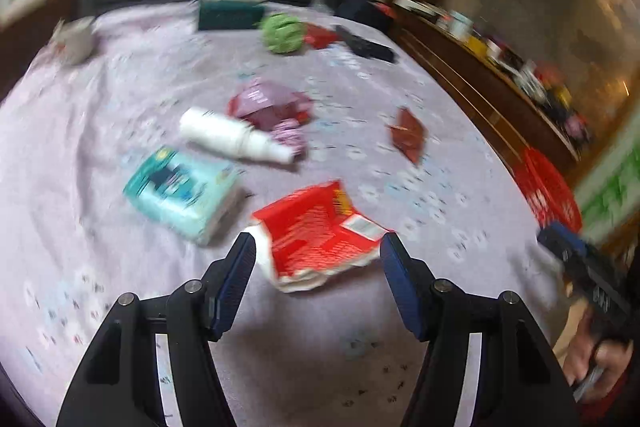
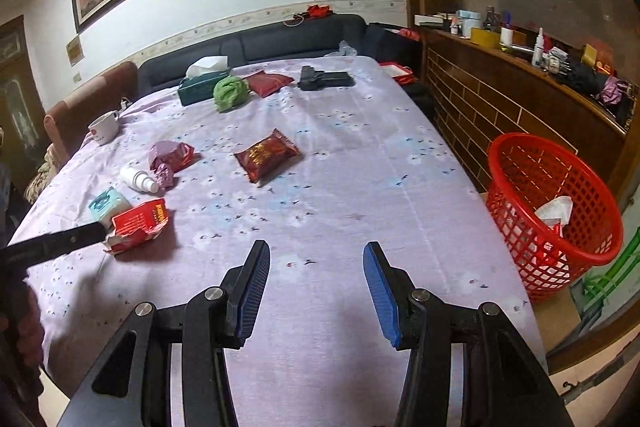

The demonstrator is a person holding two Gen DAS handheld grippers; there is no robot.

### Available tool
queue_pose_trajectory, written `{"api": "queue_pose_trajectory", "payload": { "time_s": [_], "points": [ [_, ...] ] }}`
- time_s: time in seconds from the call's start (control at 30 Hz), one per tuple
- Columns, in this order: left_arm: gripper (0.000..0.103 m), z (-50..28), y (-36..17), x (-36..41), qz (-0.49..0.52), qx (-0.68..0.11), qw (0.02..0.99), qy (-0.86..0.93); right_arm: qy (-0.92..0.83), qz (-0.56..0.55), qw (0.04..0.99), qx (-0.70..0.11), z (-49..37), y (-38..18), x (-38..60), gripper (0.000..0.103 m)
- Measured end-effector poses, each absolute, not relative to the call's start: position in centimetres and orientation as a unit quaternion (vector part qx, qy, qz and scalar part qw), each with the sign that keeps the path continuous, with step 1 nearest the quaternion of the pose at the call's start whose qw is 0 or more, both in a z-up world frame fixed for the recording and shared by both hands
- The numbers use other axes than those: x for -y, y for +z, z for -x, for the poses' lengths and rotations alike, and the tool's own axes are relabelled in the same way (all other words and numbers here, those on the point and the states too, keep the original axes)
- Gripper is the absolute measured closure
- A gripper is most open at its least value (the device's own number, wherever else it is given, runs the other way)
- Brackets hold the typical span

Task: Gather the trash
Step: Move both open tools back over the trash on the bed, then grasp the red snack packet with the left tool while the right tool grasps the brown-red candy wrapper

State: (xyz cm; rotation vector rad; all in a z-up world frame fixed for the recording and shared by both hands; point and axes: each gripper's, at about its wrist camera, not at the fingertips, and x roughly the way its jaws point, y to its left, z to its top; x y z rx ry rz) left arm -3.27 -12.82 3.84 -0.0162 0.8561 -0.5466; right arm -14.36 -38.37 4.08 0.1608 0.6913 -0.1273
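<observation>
A torn red carton (image 1: 320, 231) lies on the lilac tablecloth just ahead of my open, empty left gripper (image 1: 318, 247); it also shows in the right wrist view (image 2: 138, 225). Beyond it lie a teal tissue pack (image 1: 182, 193), a white bottle (image 1: 236, 137), a crumpled pink-red wrapper (image 1: 270, 103) and a dark red snack packet (image 2: 266, 155). My right gripper (image 2: 316, 259) is open and empty over bare cloth. A red basket (image 2: 552, 203) with some paper in it stands off the table's right edge.
At the far end are a white mug (image 2: 105, 127), a green tissue box (image 2: 200, 87), a green cloth (image 2: 230, 91), a red pouch (image 2: 269, 82) and a black device (image 2: 325, 78). A wooden counter (image 2: 520, 95) with clutter runs along the right.
</observation>
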Motion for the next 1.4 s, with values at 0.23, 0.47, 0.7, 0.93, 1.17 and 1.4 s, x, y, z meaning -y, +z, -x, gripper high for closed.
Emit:
{"api": "queue_pose_trajectory", "payload": {
  "time_s": [0.23, 0.47, 0.7, 0.93, 1.17, 1.4],
  "points": [
    [0.042, 5.6, 2.8, 16.5, -0.159, -0.377, 0.873, -0.265, -0.075, -0.094, 0.933, -0.339, 14.8, 3.9, 39.9, 0.051],
    [0.078, 2.2, 0.5, 17.1, -0.164, -0.416, 0.865, -0.226, -0.068, -0.098, 0.932, -0.341, 14.4, 3.8, 39.7, 0.051],
    [0.096, 0.2, 1.7, 15.4, -0.061, -0.405, 0.884, -0.225, -0.026, -0.138, 0.922, -0.361, 12.9, 4.5, 39.8, 0.050],
    [0.098, 0.0, 3.1, 14.3, 0.017, -0.363, 0.903, -0.231, -0.015, -0.157, 0.915, -0.372, 8.4, 5.9, 38.6, 0.051],
    [0.098, -0.1, 3.5, 13.1, 0.056, -0.347, 0.905, -0.239, -0.037, -0.202, 0.894, -0.398, 1.0, 4.8, 37.7, 0.051],
    [0.098, -0.5, 3.7, 12.9, 0.062, -0.338, 0.910, -0.233, -0.089, -0.207, 0.875, -0.429, -5.3, 2.0, 37.3, 0.051]
  ]
}}
